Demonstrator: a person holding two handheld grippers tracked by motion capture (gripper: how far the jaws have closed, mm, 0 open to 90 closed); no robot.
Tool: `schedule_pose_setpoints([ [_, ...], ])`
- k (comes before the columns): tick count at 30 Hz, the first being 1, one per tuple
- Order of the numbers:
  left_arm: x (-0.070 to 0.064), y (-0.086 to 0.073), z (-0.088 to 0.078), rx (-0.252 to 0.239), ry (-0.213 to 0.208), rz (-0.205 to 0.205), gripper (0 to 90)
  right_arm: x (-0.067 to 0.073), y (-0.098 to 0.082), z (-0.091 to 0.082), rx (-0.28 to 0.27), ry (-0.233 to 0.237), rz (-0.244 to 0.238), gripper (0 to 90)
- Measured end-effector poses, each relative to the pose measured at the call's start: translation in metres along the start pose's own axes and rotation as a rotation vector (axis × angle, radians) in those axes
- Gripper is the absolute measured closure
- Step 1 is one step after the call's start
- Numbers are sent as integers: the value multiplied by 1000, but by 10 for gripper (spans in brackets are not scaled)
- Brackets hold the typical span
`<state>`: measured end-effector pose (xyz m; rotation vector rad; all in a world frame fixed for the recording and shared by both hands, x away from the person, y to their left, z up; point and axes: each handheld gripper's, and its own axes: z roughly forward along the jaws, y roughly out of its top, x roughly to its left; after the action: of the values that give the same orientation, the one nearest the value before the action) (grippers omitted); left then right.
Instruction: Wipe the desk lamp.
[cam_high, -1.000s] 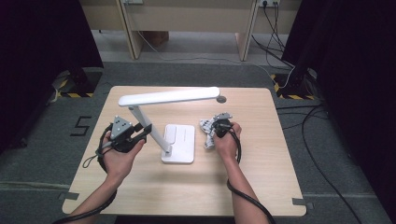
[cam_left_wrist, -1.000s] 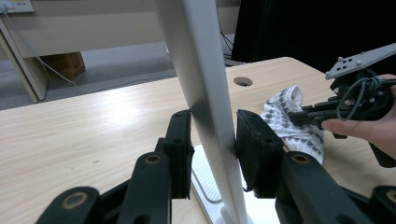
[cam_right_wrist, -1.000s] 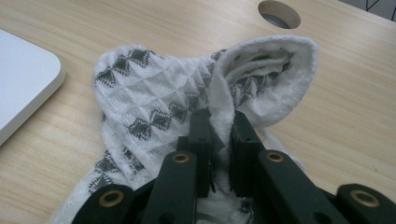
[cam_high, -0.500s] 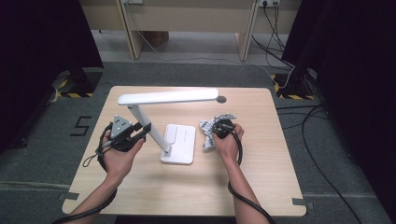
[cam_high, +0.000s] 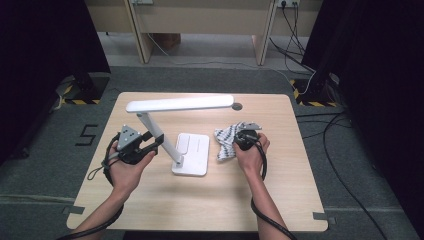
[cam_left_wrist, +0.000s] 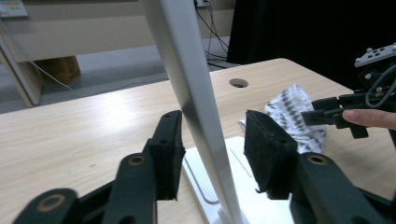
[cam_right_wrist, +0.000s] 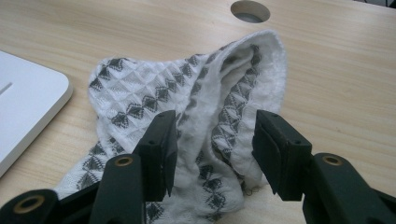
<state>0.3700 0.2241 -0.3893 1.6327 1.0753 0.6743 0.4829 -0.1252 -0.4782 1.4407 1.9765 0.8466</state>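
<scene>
Wooden table (cam_high: 165, 200): cloth (cam_right_wrist: 187, 116) between right claw's (cam_right_wrist: 212, 154) just-opened jaws.

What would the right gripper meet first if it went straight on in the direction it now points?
Most likely the patterned cloth. The right gripper has just been opening its jaws, and the crumpled cloth lies between and just ahead of them on the table. No pad seems to press it, though depth is unclear.

- My work sits on a light wooden table (cam_high: 165, 200) with a round cable hole (cam_high: 237, 106) near its far edge.
- A white desk lamp (cam_high: 190, 152) stands on its flat base at the middle.
- A crumpled grey-and-white patterned cloth (cam_high: 227, 140) lies just right of that base.
</scene>
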Motion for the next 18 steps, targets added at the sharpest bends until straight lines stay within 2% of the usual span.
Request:
schedule_pose_setpoints([
  [9,6,-7,-7,-2,2,-3,448,-7,-6,-9,-14,-3,-17,472],
  [18,12,-15,-16,3,-21,32,396,-13,-12,-20,-23,18,-16,446],
])
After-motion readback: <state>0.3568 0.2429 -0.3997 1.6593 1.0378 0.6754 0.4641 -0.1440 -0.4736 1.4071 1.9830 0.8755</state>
